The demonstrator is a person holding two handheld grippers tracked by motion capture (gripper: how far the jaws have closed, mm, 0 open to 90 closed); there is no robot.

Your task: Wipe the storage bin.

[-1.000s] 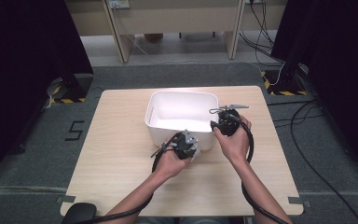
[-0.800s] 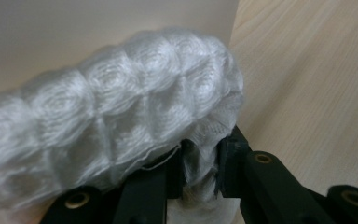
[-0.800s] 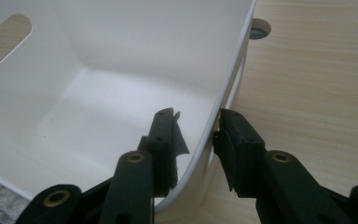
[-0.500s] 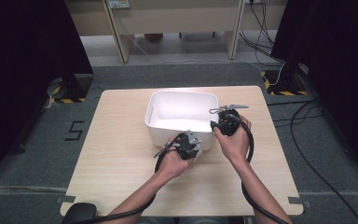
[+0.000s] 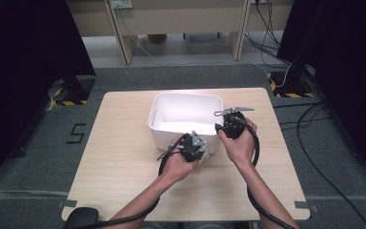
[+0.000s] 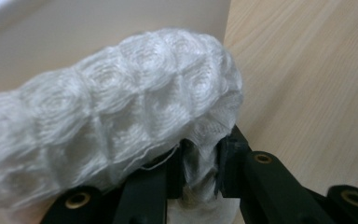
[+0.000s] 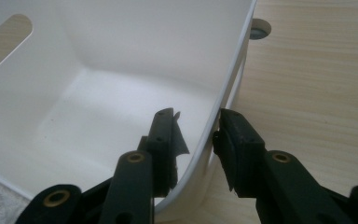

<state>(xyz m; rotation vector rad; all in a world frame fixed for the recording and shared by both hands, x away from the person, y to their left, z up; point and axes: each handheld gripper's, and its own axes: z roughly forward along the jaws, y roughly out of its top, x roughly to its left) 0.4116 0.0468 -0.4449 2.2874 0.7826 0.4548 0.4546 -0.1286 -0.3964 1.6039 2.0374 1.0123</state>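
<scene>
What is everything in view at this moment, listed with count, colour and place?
Table: one, light wood, centre of the high view.
Bin: one, white plastic, slot handle in its wall, on the table's far half, nothing visible inside it.
Cloth: one, white, waffle-textured, bunched against the bin's near wall.
Cables: several, black, on the grey floor right of the table.
Floor mark "5": one, black, left of the table.
Left gripper: one, black, jaws shut on the cloth.
Right gripper: one, black, jaws astride the bin's right wall, one inside, one outside; whether they press on it is unclear.
Hands: two, each holding a gripper.
</scene>
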